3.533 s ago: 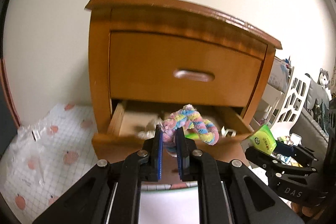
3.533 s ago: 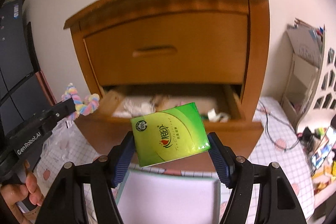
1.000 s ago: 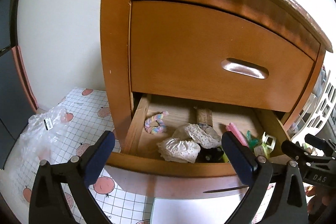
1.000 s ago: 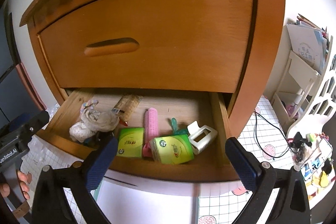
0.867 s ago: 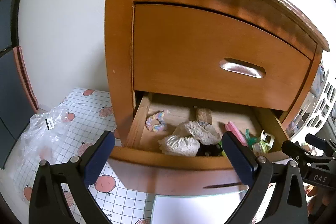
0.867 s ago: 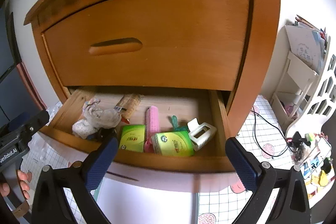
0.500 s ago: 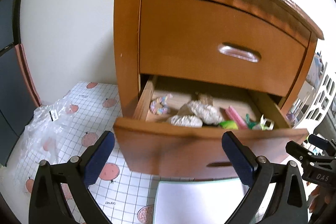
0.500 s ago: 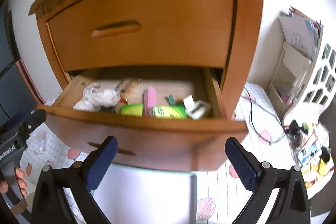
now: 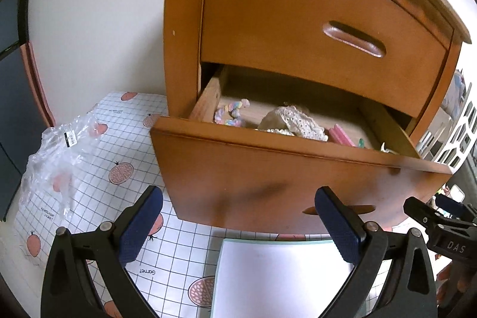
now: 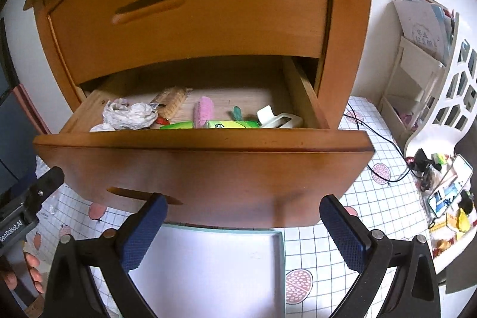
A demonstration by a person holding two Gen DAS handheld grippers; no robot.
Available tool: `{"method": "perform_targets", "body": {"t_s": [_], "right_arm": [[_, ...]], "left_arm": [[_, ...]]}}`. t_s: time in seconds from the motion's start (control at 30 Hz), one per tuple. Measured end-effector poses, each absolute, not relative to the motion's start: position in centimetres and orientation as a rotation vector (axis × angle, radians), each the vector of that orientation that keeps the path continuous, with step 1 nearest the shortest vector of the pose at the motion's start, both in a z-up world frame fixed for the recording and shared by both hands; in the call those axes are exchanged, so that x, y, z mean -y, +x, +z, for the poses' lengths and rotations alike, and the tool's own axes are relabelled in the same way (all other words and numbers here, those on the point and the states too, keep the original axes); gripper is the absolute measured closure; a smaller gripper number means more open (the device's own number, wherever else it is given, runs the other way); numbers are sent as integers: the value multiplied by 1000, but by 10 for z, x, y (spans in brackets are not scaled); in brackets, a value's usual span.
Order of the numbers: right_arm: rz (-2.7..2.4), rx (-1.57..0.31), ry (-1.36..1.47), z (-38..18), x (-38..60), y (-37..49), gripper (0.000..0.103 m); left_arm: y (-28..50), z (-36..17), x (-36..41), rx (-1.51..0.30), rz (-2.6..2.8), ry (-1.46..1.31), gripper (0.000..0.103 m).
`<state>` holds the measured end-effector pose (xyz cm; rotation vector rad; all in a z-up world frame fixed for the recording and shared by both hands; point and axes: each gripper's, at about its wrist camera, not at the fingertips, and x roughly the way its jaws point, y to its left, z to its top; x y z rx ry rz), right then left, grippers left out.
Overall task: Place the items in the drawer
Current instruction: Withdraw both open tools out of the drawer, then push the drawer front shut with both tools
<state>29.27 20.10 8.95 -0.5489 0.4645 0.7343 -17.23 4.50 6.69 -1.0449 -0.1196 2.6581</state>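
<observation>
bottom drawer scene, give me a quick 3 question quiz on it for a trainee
1. True or false: the left gripper is shut on the pastel braided toy.
2. Which sits nearest the right wall of the bottom drawer in the right wrist view? A) white plastic clip B) crumpled white cloth C) pink roller
3. Fill in: the right gripper is ____, holding nothing.

Key:
1. False; its jaws stand wide apart and the toy lies inside the drawer at its left end.
2. A
3. open

Black left gripper (image 9: pixel 238 224), blue textured fingers (image 9: pixel 140 225), silver screws.
</observation>
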Motion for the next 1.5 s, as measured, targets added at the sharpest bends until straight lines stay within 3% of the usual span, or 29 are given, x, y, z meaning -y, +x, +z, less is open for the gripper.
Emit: {"method": "perform_targets", "body": {"t_s": [1.5], "right_arm": [[714, -437, -515, 80, -245, 322, 0]], "left_arm": [[-263, 55, -91, 139, 2550, -1031, 0]]}}
